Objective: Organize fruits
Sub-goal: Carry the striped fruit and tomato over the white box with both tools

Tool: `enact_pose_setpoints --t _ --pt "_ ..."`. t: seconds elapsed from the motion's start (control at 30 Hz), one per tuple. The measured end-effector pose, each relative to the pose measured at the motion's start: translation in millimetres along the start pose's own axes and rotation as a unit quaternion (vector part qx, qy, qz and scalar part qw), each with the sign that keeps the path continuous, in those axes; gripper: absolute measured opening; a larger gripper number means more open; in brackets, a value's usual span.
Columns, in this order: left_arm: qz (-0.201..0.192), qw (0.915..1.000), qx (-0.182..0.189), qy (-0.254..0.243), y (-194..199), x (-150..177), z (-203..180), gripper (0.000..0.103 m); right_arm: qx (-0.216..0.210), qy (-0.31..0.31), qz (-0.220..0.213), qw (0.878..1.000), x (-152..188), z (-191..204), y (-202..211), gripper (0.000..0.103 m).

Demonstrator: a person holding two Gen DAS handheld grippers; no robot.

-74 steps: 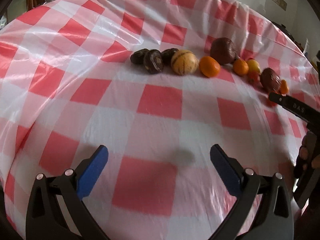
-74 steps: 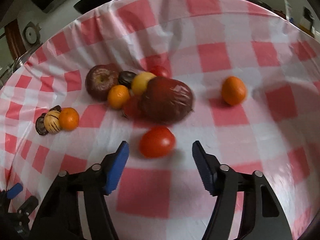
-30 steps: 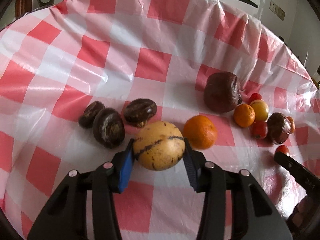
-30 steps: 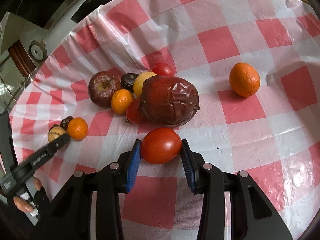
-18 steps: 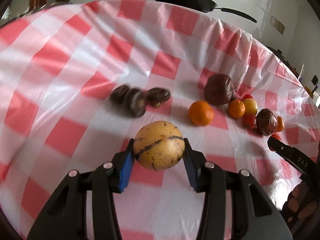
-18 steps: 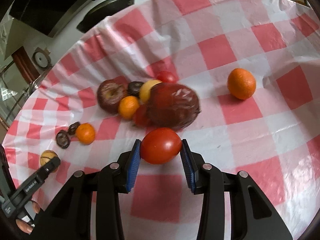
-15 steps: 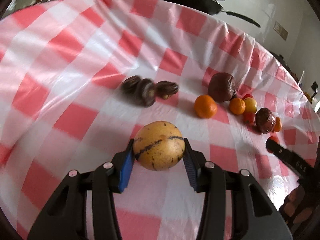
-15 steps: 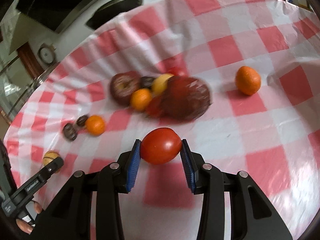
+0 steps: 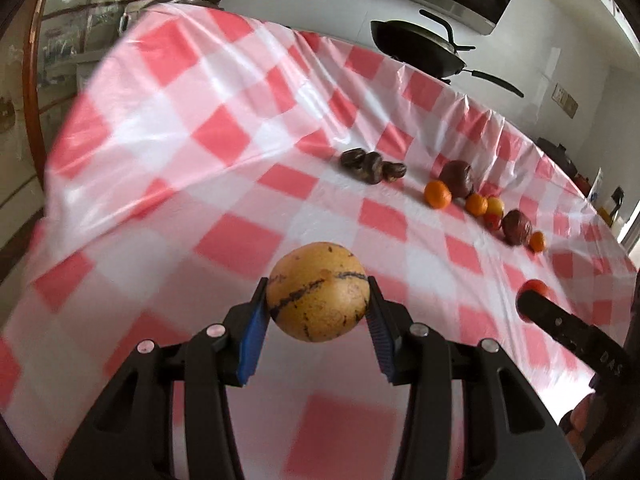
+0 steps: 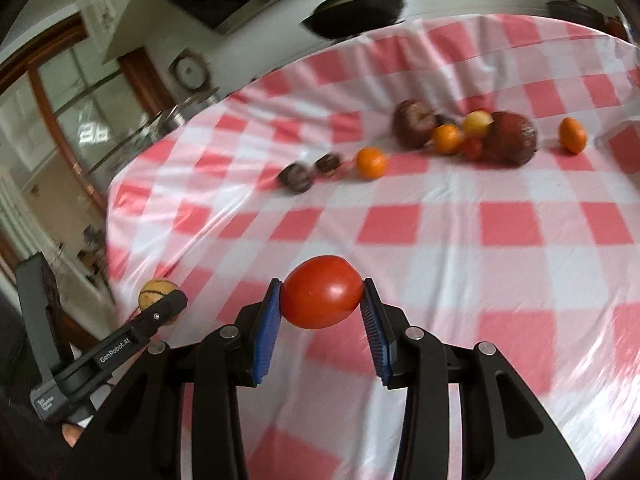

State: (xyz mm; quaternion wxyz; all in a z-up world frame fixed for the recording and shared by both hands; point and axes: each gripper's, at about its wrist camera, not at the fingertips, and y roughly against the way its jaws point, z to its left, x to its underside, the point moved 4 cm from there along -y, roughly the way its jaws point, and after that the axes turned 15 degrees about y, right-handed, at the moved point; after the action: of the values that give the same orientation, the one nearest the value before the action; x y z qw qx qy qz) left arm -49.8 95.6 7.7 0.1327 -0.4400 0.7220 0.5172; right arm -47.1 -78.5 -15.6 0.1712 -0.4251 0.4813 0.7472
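left gripper (image 9: 318, 314) clenched on a yellow striped fruit (image 9: 318, 291), held lifted at lower centre of the left wrist view, blue pads (image 9: 252, 334) pressing both sides. right gripper (image 10: 320, 312) clenched on a red tomato (image 10: 322, 291), lower centre of the right wrist view, also off the bench (image 10: 460, 240). the bench has a red-white check cloth. rest of the fruit sits in a loose row at upper right: dark wrinkled fruits (image 9: 372, 166), oranges (image 9: 438, 195), a big dark red fruit (image 10: 508, 140), a lone orange (image 10: 573, 135) further right. black pan (image 9: 418, 50) behind the bench. background blurred.
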Motion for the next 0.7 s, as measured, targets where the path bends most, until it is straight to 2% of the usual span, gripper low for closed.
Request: enact_pose_setpoints --t 0.13,0.33,0.5,0.7 --pt "-0.017 0.9996 -0.023 -0.004 31 4 32 0.046 -0.021 0.03 0.016 0.999 9 30 0 0.04" --pt "-0.042 0.9968 -0.067 0.014 71 8 91 0.046 -0.057 0.087 0.038 0.994 26 83 0 0.04" --pt "-0.053 0.9942 -0.09 0.028 104 15 134 0.046 -0.089 0.161 0.045 0.982 39 145 6 0.04" --pt "-0.065 0.9909 -0.106 0.052 145 26 181 0.046 -0.124 0.245 0.039 0.961 50 213 22 0.04"
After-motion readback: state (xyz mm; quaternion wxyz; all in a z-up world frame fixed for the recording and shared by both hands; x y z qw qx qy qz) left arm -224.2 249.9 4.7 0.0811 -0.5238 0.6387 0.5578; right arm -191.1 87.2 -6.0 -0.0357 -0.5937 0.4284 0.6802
